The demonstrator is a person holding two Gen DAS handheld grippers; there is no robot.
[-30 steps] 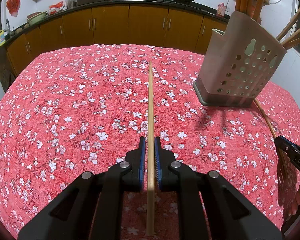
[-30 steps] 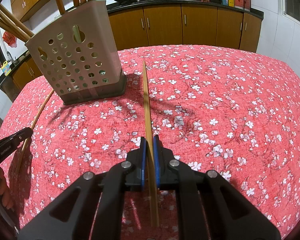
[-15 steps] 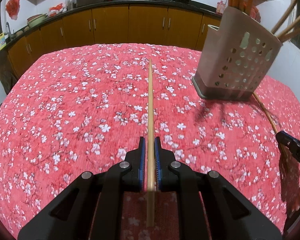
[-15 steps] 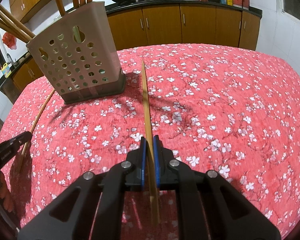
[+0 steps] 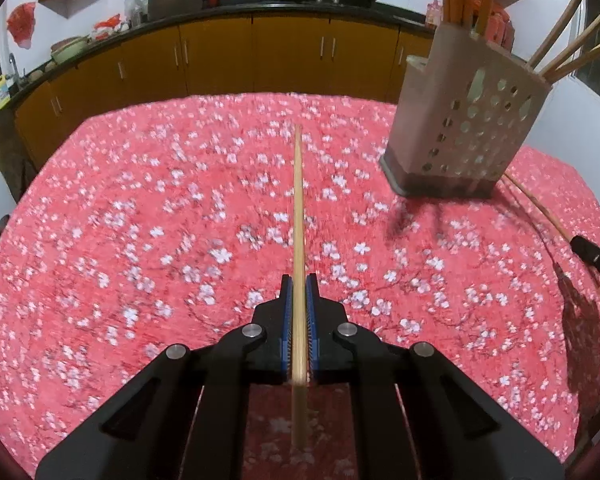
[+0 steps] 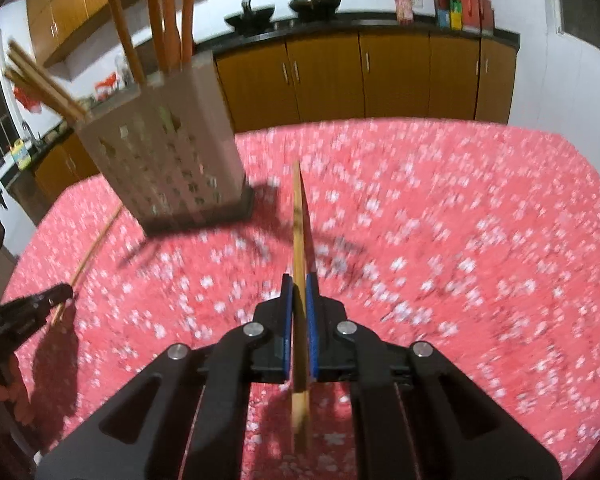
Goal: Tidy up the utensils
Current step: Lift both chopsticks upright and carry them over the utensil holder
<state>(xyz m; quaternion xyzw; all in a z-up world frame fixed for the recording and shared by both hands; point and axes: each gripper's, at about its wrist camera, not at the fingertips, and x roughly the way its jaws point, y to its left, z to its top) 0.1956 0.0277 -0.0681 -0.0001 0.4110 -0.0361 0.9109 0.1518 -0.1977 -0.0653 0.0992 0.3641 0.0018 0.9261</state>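
My left gripper [image 5: 299, 280] is shut on a bamboo chopstick [image 5: 298, 200] that points forward over the red flowered tablecloth [image 5: 140, 220]; its jaws are closing tighter on it. My right gripper [image 6: 299, 280] is likewise shut on a second chopstick [image 6: 298, 220], lifted off the cloth. The beige perforated utensil holder [image 5: 464, 132] [image 6: 168, 168] stands upright between the two grippers, with chopsticks and orange handles sticking out of it. Each wrist view catches the other gripper's tip [image 5: 592, 258] [image 6: 32, 308] at its edge.
Brown kitchen cabinets [image 5: 220, 56] with a dark counter, woks and bottles line the wall beyond the table. The table's far edge [image 6: 380, 124] is close behind the holder. A hand [image 6: 4, 392] shows at the lower left of the right wrist view.
The right gripper has risen with its chopstick, and the holder now looms larger and nearer in its blurred view. The left gripper has hardly moved.
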